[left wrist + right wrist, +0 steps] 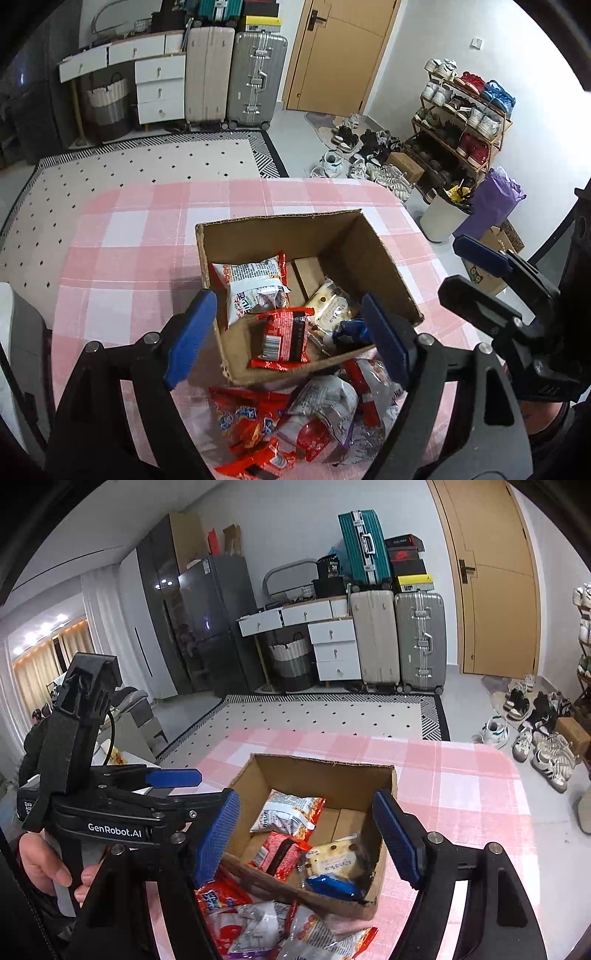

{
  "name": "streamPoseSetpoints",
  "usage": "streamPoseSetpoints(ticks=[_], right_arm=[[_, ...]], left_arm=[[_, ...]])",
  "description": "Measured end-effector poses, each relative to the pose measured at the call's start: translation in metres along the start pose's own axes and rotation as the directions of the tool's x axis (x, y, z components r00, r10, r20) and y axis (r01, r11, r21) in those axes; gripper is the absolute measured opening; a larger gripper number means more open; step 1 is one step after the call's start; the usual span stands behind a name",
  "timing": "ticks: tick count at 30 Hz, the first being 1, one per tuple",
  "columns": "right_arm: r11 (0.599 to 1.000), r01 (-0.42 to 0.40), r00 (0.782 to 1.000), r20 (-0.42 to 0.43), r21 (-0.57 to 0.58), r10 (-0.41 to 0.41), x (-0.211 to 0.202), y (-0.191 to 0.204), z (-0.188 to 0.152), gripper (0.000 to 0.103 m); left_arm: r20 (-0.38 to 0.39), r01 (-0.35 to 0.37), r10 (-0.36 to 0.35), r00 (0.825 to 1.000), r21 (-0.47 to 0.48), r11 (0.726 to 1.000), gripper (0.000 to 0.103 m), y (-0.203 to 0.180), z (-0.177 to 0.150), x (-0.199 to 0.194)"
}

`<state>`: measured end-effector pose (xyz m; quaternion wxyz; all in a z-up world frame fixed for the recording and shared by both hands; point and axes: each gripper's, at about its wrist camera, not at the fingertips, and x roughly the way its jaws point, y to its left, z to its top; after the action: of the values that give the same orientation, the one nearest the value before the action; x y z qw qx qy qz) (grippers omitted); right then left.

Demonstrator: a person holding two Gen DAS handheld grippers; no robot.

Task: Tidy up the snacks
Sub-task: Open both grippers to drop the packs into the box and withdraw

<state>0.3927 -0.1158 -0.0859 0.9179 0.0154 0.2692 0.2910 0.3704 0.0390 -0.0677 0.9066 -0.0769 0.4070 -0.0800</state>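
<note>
Snacks [284, 332] inside cardboard box [280, 229]

Left gripper [286, 338]: black moulded frame, two branching arms with round silver screw heads at the pivots, flat blue pads with a fine ribbed texture on the fingers [190, 338]. Right gripper [308, 840]: same black frame, silver screws and blue textured pads. In the right wrist view, at 9 o'clock, the left unit's side carries white "GenRobot.AI" lettering, a tall black block mount and a thin black cable; a hand [44, 860] with a dark sleeve shows below it.
</note>
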Motion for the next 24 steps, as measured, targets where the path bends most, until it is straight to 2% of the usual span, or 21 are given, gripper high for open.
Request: streamPoseSetpoints(ticks=[4,13,18,24], right_arm=[[1.0,0.006,1.0,0.024,-0.012,-0.006,-0.017,0.01,0.0,0.084],[0.999,0.013,0.998,0.069,-0.034,-0.011,-0.058,0.028,-0.007,0.089],[0.999,0.023,0.996,0.092,-0.045,-0.018,-0.082,0.037,-0.011,0.093],[0.998,0.035,0.991,0.127,-0.05,-0.029,-0.111,0.046,-0.016,0.097]], left_arm=[[0.022,-0.011,0.011,1.0,0.008,1.0,0.081,-0.007,-0.008,-0.021],[0.078,-0.037,0.035,0.996,0.026,0.999,0.087,-0.022,-0.03,-0.071],[0.123,-0.053,0.05,0.991,0.026,0.998,0.102,-0.028,-0.04,-0.099],[0.166,-0.057,0.053,0.985,0.016,0.998,0.102,-0.032,-0.057,-0.131]])
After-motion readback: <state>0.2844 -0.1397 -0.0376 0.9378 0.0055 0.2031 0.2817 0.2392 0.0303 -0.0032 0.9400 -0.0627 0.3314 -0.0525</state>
